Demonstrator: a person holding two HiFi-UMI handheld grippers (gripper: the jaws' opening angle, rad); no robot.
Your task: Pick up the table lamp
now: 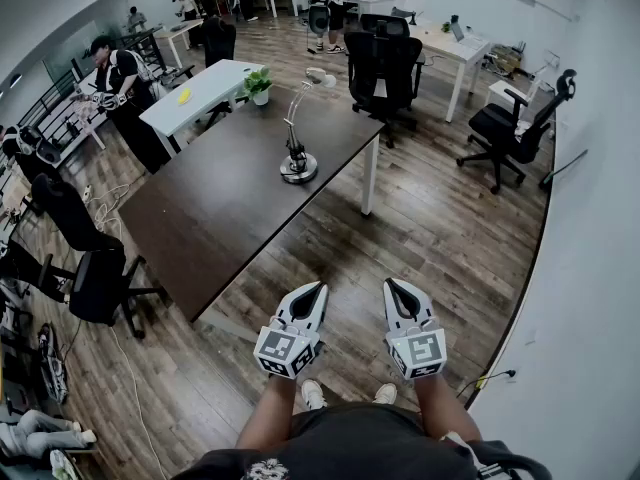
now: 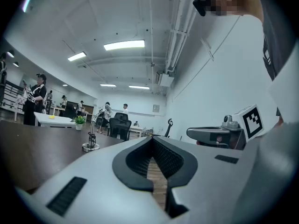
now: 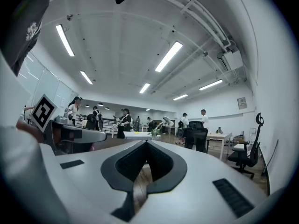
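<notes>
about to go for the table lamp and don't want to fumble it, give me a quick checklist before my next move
1. Table lamp standing upright on the dark table: ok.
2. Nothing crowding the lamp's base: ok, bare tabletop all round it.
3. Left gripper open for a grasp: not ok, jaws together and empty.
4. Right gripper open for a grasp: not ok, jaws together and empty.
5. Grippers close to the lamp: not ok, both are over the floor, short of the table's near edge.
6. Lamp's cord free to lift: cannot tell, no cord can be made out.
</notes>
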